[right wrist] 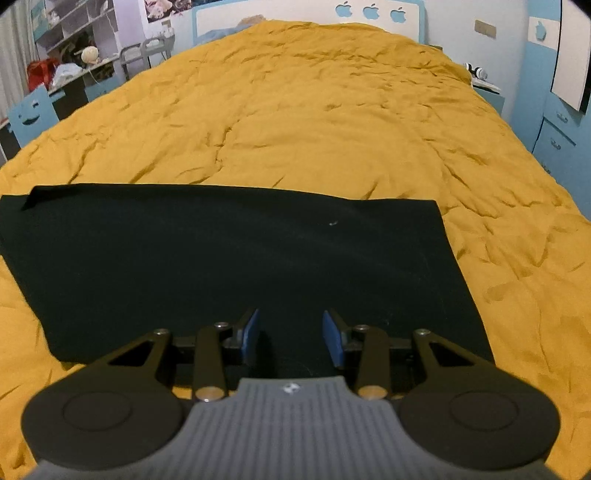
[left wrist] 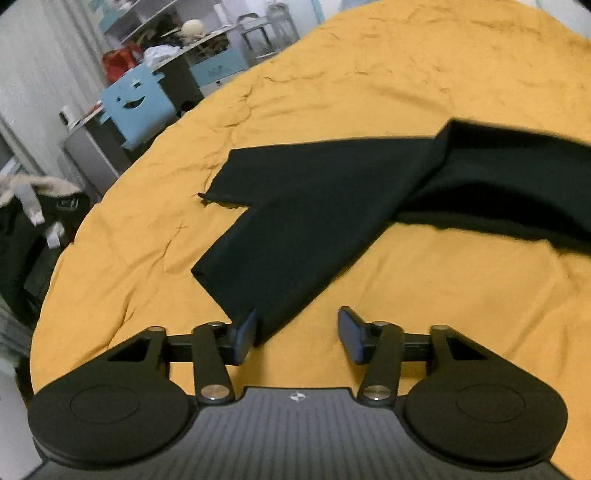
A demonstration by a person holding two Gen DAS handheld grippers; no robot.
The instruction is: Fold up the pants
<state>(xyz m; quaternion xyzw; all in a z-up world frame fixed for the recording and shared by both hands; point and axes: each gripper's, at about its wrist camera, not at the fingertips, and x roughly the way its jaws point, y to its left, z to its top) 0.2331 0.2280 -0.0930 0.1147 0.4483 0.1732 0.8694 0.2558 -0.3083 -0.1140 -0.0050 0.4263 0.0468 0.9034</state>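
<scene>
Black pants (left wrist: 314, 206) lie on the yellow bedspread (left wrist: 369, 74). In the left wrist view the leg ends point toward me, one leg lying over the other, and the cloth runs off to the right. My left gripper (left wrist: 297, 336) is open, just above the bed, with the near leg hem touching its left finger. In the right wrist view a flat rectangular part of the pants (right wrist: 221, 258) spreads across the bedspread (right wrist: 314, 110). My right gripper (right wrist: 291, 339) is open and hovers over the near edge of that cloth, holding nothing.
The bed's left edge curves past a grey desk and a blue smiling-face chair (left wrist: 136, 107). Shelves with clutter (left wrist: 177, 33) stand behind it. A dark bag (left wrist: 33, 229) sits on the floor at left. A blue headboard (right wrist: 306, 14) and blue drawers (right wrist: 557, 129) lie beyond.
</scene>
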